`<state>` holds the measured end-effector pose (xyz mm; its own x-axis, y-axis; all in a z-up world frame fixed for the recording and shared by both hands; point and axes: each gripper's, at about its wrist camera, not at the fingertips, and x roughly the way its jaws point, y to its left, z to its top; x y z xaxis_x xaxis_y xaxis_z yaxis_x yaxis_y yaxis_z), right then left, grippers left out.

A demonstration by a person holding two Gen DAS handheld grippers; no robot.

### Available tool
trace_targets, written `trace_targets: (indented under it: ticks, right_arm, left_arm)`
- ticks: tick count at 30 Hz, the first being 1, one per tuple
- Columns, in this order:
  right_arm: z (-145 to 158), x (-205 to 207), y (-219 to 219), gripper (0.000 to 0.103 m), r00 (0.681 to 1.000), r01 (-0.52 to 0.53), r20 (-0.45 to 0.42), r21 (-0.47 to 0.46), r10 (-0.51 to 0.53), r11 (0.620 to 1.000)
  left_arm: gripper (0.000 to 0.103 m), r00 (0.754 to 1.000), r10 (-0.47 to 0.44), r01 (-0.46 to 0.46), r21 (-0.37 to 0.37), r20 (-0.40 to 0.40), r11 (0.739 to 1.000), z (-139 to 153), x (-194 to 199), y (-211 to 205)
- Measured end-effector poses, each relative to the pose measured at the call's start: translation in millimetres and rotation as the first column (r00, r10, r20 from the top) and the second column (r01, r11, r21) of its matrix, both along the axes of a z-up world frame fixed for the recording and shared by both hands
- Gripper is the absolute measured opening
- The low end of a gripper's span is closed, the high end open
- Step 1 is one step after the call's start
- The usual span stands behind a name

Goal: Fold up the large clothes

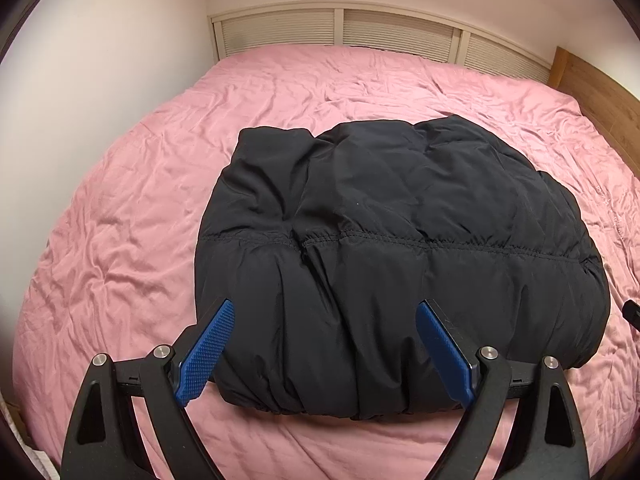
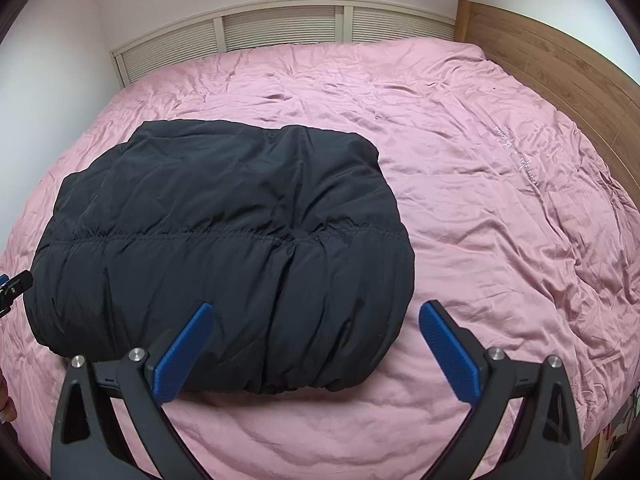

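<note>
**Op:** Hovering both tools over the near edge now. Left gripper [image 1: 324, 344] is sitting wide, nothing between its blue pads [image 1: 208, 354], and the black puffer jacket [image 1: 392, 256] is filling the centre and lower middle of the left wrist frame.

**Annotator:** And the other one?

**Op:** Right gripper [image 2: 316, 344] is also spread wide and holding nothing. In that view the jacket [image 2: 224, 248] is lying centre-left, already bundled into a thick block on the pink bedsheet [image 2: 500, 220].

**Annotator:** Looking nearly folded, then. Risks?

**Op:** I'm guessing yes, late stage. I'm worrying about the padding: it's puffy, so the bundle is likely springing back open if nobody is pressing it. Also the shell is looking slick, so a shallow pinch on the near hem is probably slipping off, or grabbing only the top layer and peeling the fold apart.

**Annotator:** Sheet?

**Op:** It's wrinkled and loose, so a low grab could be catching it and dragging it along.
</note>
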<state>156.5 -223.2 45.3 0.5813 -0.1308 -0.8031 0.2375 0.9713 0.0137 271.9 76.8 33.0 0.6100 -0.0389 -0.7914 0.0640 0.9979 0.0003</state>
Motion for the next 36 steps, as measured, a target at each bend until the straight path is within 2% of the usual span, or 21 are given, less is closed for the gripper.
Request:
trace_targets:
  ticks: [19,36]
  right_arm:
    - [-6,-4,5,0.103,1.0,-0.02,-0.001,-0.008,0.02,1.0]
    - [-23,-22,14,0.103,1.0,-0.021,-0.014,0.027,0.021,0.999]
  left_arm:
    - [0.091,1.0,0.005,-0.005,-0.012,-0.002,1.0,-4,-10,-7]
    - [0.091,0.999,0.012,-0.012,-0.007,-0.045,1.0,-20,-27,-10]
